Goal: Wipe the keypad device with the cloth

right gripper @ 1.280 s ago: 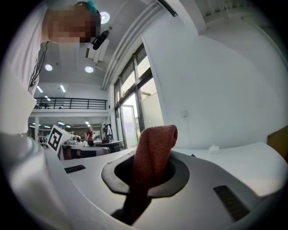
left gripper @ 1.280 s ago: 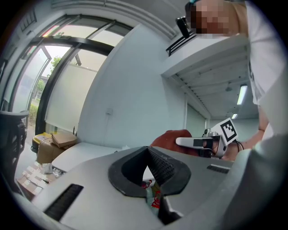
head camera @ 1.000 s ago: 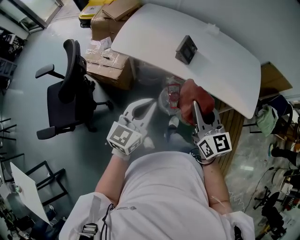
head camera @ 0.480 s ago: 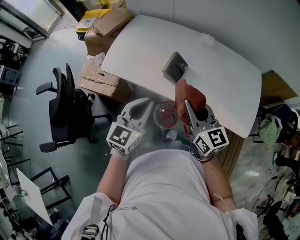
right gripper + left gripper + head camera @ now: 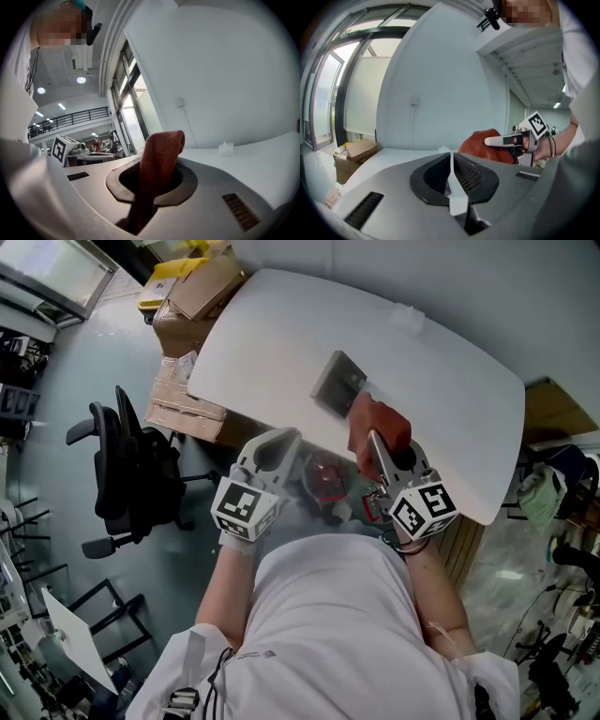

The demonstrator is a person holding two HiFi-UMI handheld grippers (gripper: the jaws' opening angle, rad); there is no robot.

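The keypad device (image 5: 336, 382), a dark grey slab, lies blurred on the white table (image 5: 272, 334). In the head view a bunched red cloth (image 5: 379, 425) sits just right of and below the device, over the table's near edge, with my right gripper (image 5: 371, 439) shut on it. The right gripper view shows the cloth (image 5: 159, 159) standing up between the jaws. My left gripper (image 5: 286, 442) is shut and empty, short of the table edge, left of the cloth. From the left gripper view its jaws (image 5: 451, 161) meet, with the cloth (image 5: 478, 143) to their right. Neither gripper view shows the device.
A small white box (image 5: 409, 315) sits at the table's far edge, also visible as the box (image 5: 226, 148). Cardboard boxes (image 5: 192, 292) stand left of the table, and a black office chair (image 5: 131, 474) is on the floor to the left. A person's white-shirted torso fills the bottom.
Both grippers have moved forward to the table. The cloth, earlier below the table edge, now lies over it beside the keypad device. Both jaws stayed shut.
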